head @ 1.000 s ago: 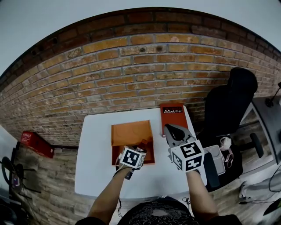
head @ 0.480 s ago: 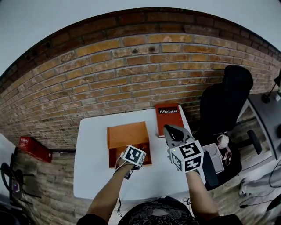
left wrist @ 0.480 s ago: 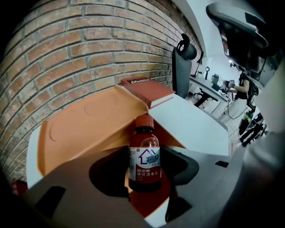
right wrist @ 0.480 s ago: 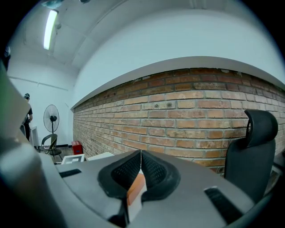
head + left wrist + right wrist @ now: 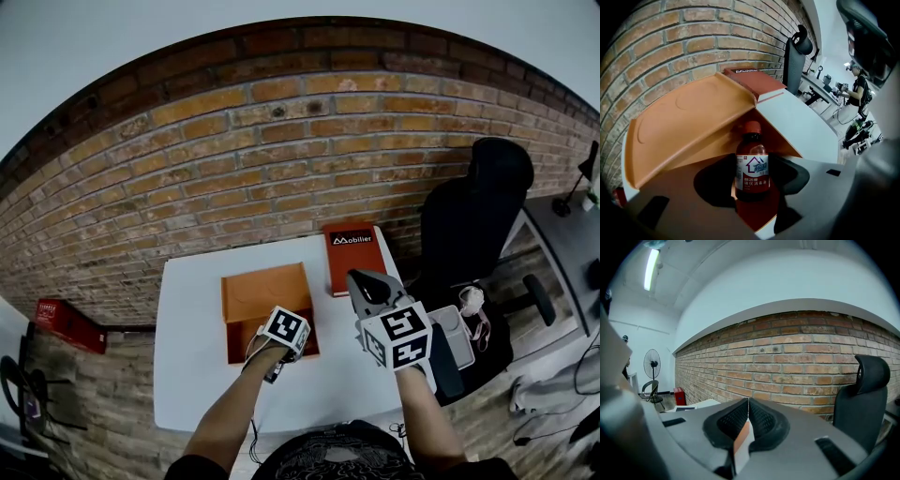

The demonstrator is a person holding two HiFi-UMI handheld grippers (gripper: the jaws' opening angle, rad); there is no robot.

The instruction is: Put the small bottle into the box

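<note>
Brick wall behind a white table carrying an orange box, lid folded open toward the wall, and a red book just beside it on the right. Left gripper points steeply down into the box, its jaws spread wide and pinching the small bottle, which stands upright inside the box base; contact with the floor of the box cannot be told. Right gripper hovers near the book, jaws pressed together with nothing between them. Black chair at right.
</note>
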